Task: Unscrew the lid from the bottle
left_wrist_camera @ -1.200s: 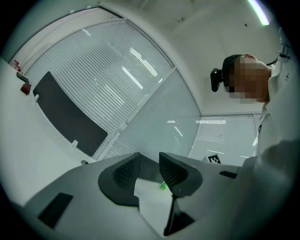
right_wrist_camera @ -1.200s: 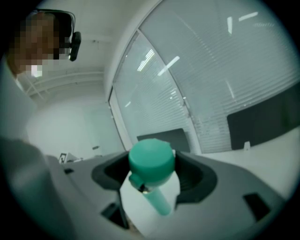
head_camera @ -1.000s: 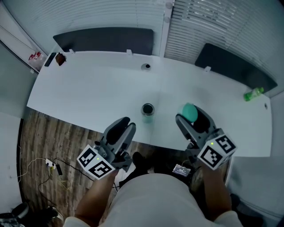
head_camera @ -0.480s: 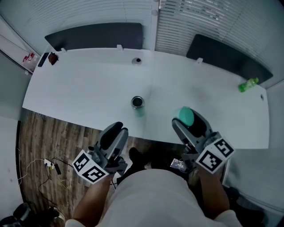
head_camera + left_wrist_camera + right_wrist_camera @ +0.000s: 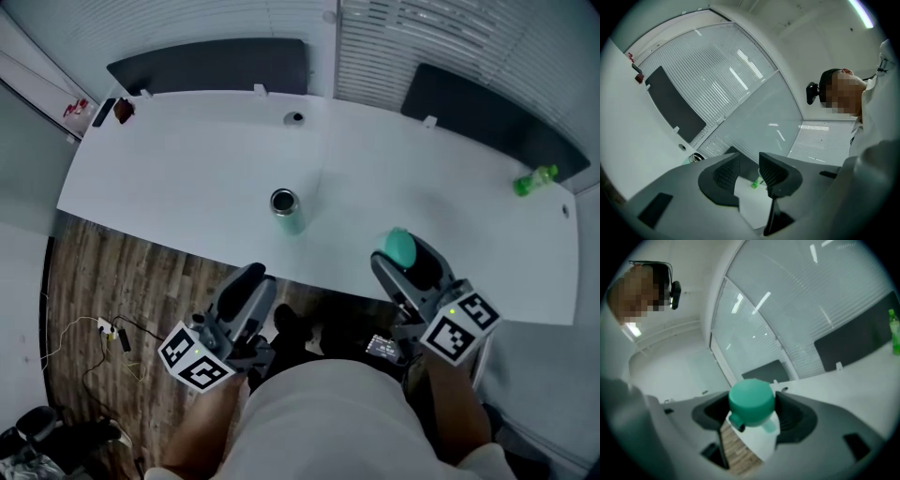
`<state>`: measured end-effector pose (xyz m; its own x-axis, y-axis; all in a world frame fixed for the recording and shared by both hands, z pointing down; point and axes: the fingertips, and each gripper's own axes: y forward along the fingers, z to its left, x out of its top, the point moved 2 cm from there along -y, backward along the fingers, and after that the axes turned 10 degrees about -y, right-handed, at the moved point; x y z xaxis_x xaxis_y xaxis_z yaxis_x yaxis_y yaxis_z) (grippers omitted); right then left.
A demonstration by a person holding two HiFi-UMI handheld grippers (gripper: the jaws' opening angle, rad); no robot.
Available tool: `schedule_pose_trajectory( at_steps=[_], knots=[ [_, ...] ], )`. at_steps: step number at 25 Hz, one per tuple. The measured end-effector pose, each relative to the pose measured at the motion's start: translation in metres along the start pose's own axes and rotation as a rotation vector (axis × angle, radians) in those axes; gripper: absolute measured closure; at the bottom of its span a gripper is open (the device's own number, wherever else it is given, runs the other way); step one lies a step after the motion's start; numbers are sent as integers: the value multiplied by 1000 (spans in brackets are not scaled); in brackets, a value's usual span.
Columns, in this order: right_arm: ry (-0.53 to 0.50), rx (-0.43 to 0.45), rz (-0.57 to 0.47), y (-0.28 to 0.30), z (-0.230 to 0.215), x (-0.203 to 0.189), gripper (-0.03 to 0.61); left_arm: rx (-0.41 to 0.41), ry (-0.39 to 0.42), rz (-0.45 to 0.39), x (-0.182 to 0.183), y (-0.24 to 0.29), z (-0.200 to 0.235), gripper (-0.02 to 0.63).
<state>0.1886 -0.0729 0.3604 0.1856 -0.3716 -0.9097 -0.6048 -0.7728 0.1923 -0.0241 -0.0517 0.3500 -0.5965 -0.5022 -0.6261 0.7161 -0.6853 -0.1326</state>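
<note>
- The right gripper [image 5: 752, 409] is pinched on a teal lid [image 5: 751, 401]. The jaws press its sides, and the domed top faces the gripper's camera.
- In the head view the right gripper [image 5: 409, 256] hangs over the near edge of the white tabletop [image 5: 187, 192], with the lid [image 5: 401, 245] at its tip, off the bottle.
- The left gripper [image 5: 749, 171] has its jaws spread partway, with nothing between the ribbed pads [image 5: 725, 171].
- In the head view the left gripper [image 5: 251, 283] is short of the tabletop edge, over the wood floor [image 5: 122, 281] and close to the person's body.
- The bottle [image 5: 286, 209] stands upright on the tabletop near the front edge. Its mouth is open and it lies between the two grippers but apart from both.
- A small green bottle [image 5: 534, 180] lies far off at the tabletop's right end; the right gripper view [image 5: 894, 336] also catches it.
- Two dark panels [image 5: 211, 66] stand behind the far edge.
- Thin cables [image 5: 112, 333] trail on the floor at the left.
</note>
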Motion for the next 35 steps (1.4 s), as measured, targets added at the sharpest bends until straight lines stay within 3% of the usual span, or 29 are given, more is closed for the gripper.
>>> schedule_pose_trajectory(
  at_steps=[4, 7, 18, 26, 35],
  knots=[
    [31, -3, -13, -4, 5, -4, 265, -17, -94, -8, -3, -14, -1, 476],
    [22, -16, -27, -5, 13, -1, 265, -76, -159, -3, 5, -21, -6, 533],
    [15, -82, -85, -21, 98, -17, 265, -123, -78, 99, 14, -101, -19, 561],
    [9, -132, -115, -24, 109, -21, 265, -153, -95, 158, 12, -113, -10, 561],
    [-37, -131, -96, -27, 108, -8, 265, -165, -75, 123, 19, -106, -21, 561]
  ],
)
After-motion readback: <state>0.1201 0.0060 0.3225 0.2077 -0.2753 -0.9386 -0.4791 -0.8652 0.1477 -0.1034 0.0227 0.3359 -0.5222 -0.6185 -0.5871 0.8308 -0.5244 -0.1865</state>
